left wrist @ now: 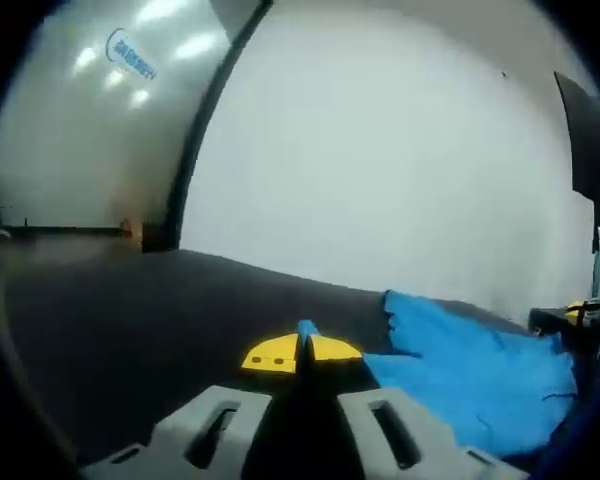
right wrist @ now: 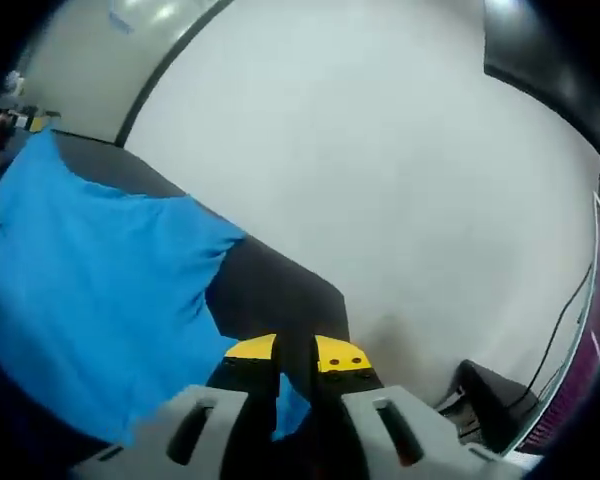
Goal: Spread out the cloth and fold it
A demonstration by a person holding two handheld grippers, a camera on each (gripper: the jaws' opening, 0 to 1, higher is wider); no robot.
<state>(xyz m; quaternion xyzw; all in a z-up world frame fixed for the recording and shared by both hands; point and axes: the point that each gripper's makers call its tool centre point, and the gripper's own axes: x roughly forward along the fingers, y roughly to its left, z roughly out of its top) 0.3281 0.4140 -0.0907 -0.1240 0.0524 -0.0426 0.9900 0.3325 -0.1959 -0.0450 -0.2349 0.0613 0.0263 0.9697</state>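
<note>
While my left gripper (left wrist: pixel 302 352) pinches a corner of the blue cloth (left wrist: pixel 480 365), my right gripper (right wrist: pixel 296 358) clamps its opposite edge above the dark table (left wrist: pixel 130 320).

Left gripper (left wrist: pixel 302 352): grey two-jaw tool with yellow tips, jaws pressed together, a sliver of blue cloth (left wrist: pixel 480 375) pinched between the tips.
Left gripper pose: held low and roughly level.
Right gripper (right wrist: pixel 296 355): grey jaws with yellow tips, drawn close with a narrow dark gap, blue fabric caught between them lower down.
Right gripper in the left gripper view: dark body with a yellow tip at the far right edge, at the cloth's far side.
</note>
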